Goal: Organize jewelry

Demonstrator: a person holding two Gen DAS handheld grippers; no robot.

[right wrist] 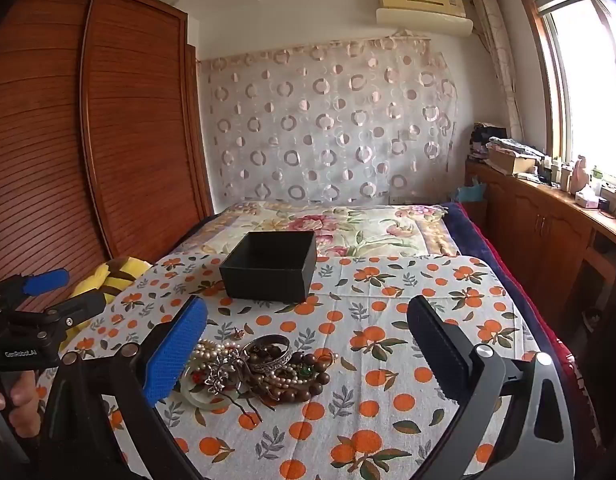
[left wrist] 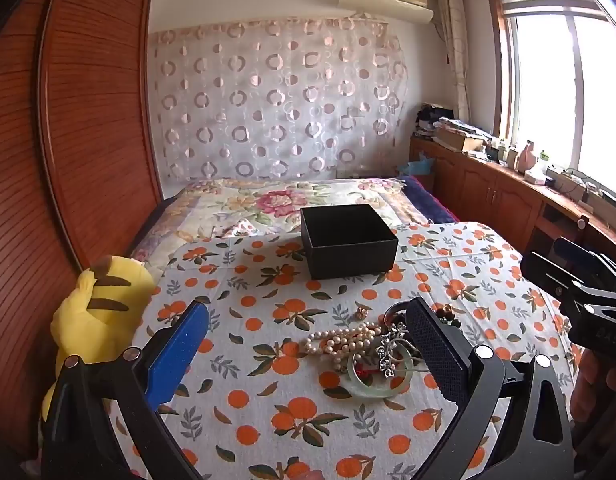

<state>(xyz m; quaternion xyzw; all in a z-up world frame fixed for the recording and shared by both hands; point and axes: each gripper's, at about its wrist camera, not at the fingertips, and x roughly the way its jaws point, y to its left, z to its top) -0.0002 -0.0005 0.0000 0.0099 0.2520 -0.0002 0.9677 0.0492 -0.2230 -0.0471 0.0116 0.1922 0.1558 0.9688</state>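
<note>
Both tongs, left (left wrist: pixel 308 344) and right (right wrist: pixel 308 344), stand apart and empty. The jewelry pile (right wrist: pixel 251 368) lies tangled on the bed, short of the black box (right wrist: pixel 269 266). Risk: lifting one strand may drag neighbouring pieces along.

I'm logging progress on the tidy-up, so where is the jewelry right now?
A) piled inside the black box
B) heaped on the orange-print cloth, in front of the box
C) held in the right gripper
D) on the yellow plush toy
B: the jewelry pile lies tangled on the orange-print cloth, nearer the camera than the black box, whose visible interior looks empty.
</note>
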